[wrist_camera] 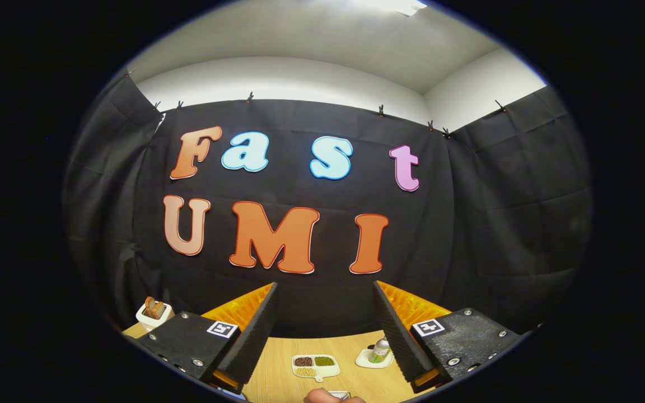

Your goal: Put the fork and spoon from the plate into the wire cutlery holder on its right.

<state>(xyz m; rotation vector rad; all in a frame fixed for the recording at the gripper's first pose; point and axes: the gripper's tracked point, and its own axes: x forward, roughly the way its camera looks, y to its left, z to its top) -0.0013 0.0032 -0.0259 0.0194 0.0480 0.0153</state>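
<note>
Our gripper (325, 330) hangs wide open and empty above the bench (277, 380), so we judge the approach barely begun: next, dip toward the plate.

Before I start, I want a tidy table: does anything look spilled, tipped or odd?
Nothing stands out. The sectioned dish lies flat with its fillings in place, the small bottle stands upright on its coaster, and the gripper hangs above the table, fingers open on nothing.
</note>
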